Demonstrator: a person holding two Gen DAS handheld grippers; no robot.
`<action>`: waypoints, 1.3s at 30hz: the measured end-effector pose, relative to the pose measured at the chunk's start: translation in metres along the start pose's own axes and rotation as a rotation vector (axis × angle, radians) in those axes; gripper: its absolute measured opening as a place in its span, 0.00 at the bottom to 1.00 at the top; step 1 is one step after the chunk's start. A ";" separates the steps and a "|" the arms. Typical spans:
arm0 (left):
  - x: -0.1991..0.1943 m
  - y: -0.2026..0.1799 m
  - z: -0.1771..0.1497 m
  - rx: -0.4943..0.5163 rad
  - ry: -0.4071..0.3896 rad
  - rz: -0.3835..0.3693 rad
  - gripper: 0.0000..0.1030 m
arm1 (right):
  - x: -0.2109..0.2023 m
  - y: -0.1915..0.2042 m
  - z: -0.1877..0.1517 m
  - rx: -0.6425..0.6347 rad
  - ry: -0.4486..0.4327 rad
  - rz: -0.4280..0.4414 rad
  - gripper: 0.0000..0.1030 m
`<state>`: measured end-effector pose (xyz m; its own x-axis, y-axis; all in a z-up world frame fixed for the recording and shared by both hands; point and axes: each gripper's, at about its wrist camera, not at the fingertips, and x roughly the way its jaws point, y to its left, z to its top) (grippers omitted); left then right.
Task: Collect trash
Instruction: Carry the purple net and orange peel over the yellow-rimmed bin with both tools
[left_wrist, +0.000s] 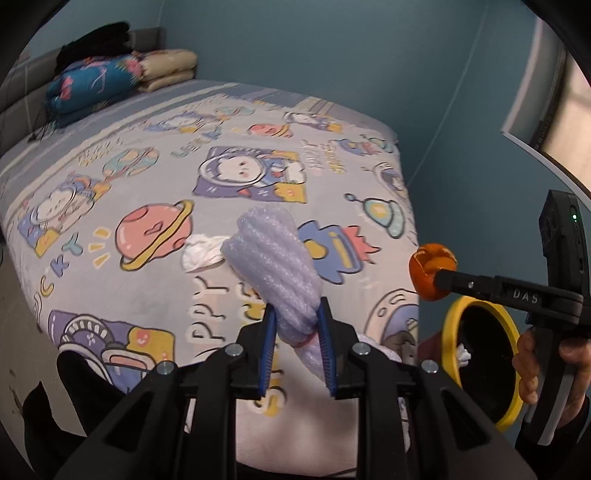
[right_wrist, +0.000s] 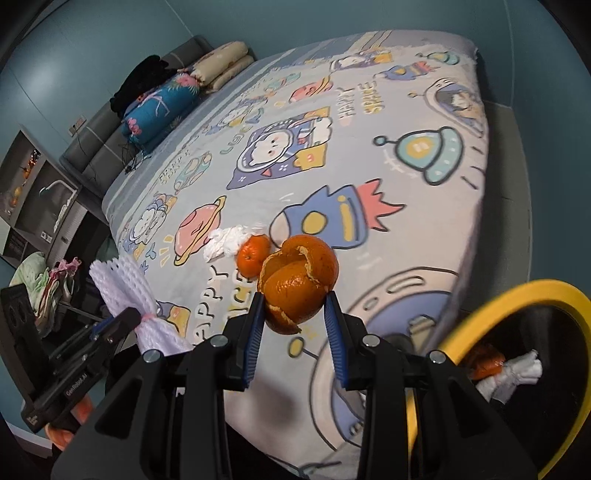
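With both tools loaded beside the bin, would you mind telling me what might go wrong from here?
1. The peel is curled and split, held only at its sides by the right tool; it may crumple or slip before reaching the bin.
2. The foam net in the left tool is soft and springy and could slide out.
3. A whole orange lies beside the tissue on the bed; it could be binned by mistake.
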<state>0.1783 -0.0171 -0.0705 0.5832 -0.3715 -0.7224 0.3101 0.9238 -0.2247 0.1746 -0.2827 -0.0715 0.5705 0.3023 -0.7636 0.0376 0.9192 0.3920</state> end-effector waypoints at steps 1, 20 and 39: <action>-0.002 -0.007 0.000 0.010 0.001 -0.011 0.20 | -0.006 -0.003 -0.004 0.003 -0.009 -0.006 0.30; -0.002 -0.107 -0.003 0.197 0.034 -0.112 0.20 | -0.081 -0.079 -0.034 0.141 -0.153 -0.096 0.30; 0.027 -0.208 -0.018 0.385 0.074 -0.217 0.20 | -0.100 -0.157 -0.066 0.316 -0.197 -0.152 0.31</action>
<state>0.1155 -0.2178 -0.0550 0.4231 -0.5322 -0.7333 0.6841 0.7183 -0.1266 0.0572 -0.4408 -0.0909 0.6840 0.0866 -0.7243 0.3667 0.8175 0.4440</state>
